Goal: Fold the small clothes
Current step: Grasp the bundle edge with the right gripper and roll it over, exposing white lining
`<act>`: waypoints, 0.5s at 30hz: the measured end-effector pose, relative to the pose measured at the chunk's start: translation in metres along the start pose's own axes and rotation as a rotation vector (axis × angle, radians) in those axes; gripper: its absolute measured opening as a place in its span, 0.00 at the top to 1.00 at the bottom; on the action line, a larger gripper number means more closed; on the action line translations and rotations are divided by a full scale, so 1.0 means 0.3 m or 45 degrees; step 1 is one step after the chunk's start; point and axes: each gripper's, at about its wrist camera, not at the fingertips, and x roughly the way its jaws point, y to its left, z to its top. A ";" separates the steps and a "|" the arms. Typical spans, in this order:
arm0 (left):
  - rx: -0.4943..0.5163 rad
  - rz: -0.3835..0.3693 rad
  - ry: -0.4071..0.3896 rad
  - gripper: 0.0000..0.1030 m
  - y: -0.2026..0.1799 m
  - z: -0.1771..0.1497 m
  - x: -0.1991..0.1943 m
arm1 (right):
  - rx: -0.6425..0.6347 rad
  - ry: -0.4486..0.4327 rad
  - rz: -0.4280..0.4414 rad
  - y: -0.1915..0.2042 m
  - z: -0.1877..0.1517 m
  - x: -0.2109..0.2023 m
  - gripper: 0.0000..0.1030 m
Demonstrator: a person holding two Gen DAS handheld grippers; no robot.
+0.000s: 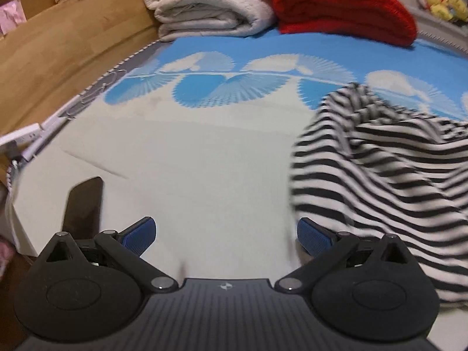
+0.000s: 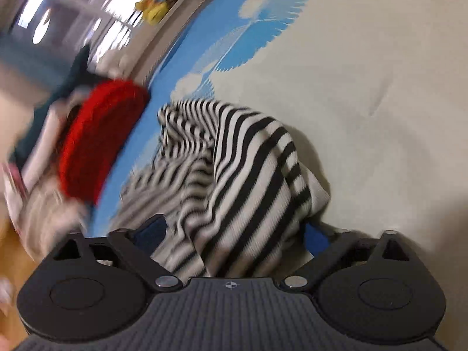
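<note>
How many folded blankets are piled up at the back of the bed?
2: a cream blanket on the left and a red blanket beside it on the right. More could be hidden behind them.

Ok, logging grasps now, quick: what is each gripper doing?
Left gripper: open, holding nothing, striped garment beside it.
Right gripper: open, with the striped garment bunched between its fingers.

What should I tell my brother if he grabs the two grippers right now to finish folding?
Left gripper: open, empty, above bare bedsheet, beside the striped top.
Right gripper: jaws apart with the striped top bunched between them; not clamped.
The top lies crumpled in a heap on the bed. The folded white blanket and red blanket sit at the far end.
Done: no fold yet.
Left: spread it flat, then fold.
</note>
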 end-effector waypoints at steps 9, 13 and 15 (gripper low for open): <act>-0.144 -0.069 0.135 0.00 0.092 0.024 0.089 | -0.873 -0.176 -0.124 0.462 -0.101 -0.012 0.78; -0.275 -0.104 0.144 0.00 0.170 0.032 0.088 | -1.355 -0.293 0.015 0.765 -0.342 -0.059 0.79; -0.328 -0.112 0.148 0.00 0.207 0.036 0.088 | -1.612 -0.286 0.142 0.863 -0.534 -0.072 0.79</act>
